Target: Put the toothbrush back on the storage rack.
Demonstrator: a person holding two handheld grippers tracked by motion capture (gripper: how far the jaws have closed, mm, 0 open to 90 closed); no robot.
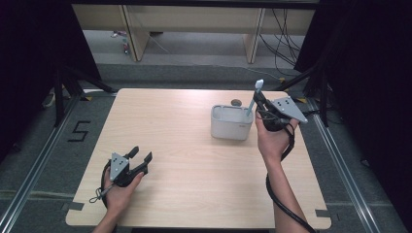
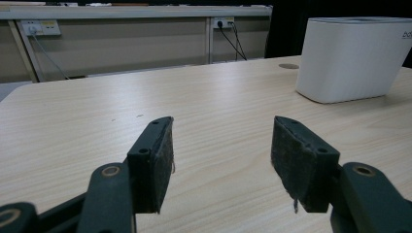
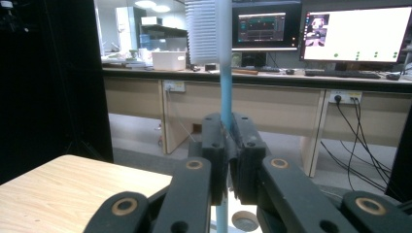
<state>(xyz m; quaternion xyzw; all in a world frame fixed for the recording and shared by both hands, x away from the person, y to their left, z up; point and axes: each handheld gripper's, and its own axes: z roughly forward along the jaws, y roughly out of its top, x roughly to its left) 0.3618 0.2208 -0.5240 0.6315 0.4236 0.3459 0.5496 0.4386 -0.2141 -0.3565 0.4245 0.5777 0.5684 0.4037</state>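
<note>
A light blue toothbrush (image 1: 253, 99) with a white bristle head (image 3: 203, 31) stands upright, pinched in my right gripper (image 1: 263, 104), which is shut on its handle (image 3: 226, 104). The gripper hovers at the right rim of a white rectangular holder (image 1: 232, 122) on the far right part of the wooden table (image 1: 194, 160), and the brush's lower end dips toward that holder. My left gripper (image 1: 142, 156) rests low over the table's near left, open, with nothing between its pads (image 2: 158, 155). In the left gripper view the holder (image 2: 352, 58) stands ahead to the right.
A small round dark spot (image 1: 236, 102) lies in the table just behind the holder. Black stands and curtains flank the table. Desks, cables and lit monitors (image 3: 357, 34) are beyond the far edge.
</note>
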